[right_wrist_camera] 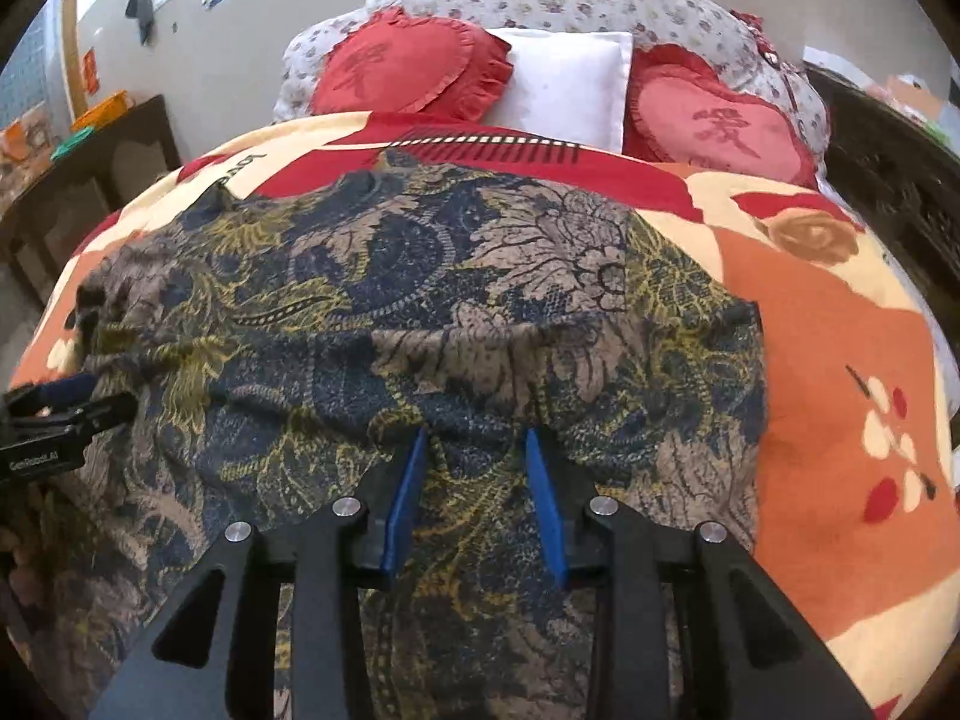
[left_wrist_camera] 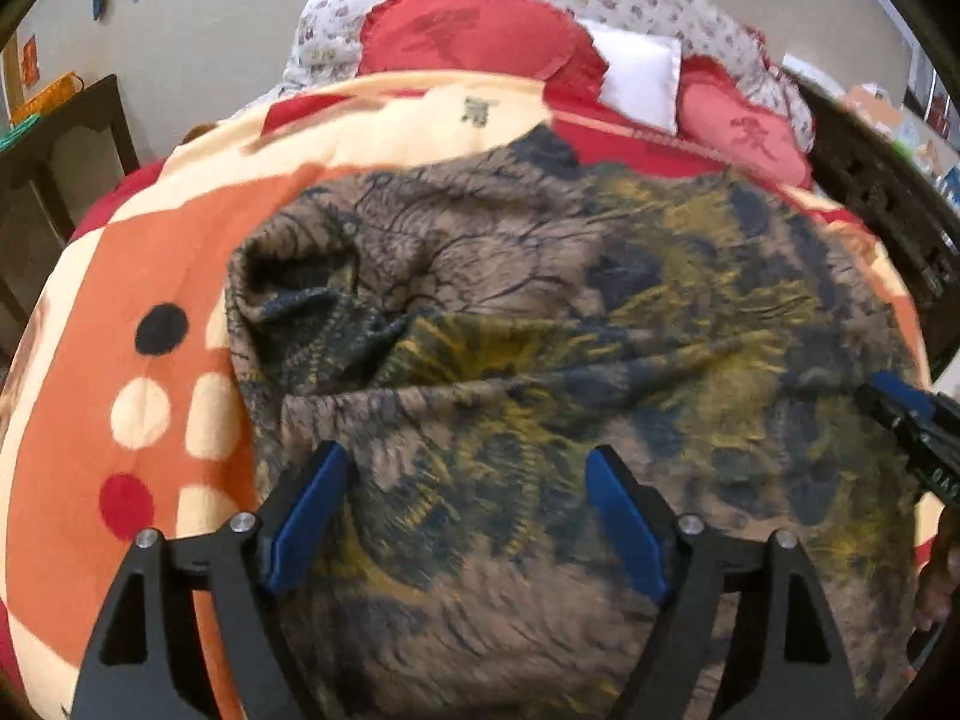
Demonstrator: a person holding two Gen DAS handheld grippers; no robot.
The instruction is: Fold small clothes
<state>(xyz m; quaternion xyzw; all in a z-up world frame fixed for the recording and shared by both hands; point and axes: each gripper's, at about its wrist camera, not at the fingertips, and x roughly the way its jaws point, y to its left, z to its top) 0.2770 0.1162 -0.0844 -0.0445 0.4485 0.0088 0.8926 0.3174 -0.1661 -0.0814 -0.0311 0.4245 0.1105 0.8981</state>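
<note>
Both tongs (left_wrist_camera: 468, 468) (right_wrist_camera: 477, 441) hover over the patterned garment (left_wrist_camera: 540, 312), jaws apart.

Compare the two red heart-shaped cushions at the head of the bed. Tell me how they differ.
The left heart cushion is a deeper red; the right heart cushion looks paler and pinker. The left heart cushion tilts with its point toward the white pillow and overlaps that pillow's left edge, while the right heart cushion overlaps its right edge. Both have ruffled edges, carry a dark character in the middle, and lean on the floral bedding.
</note>
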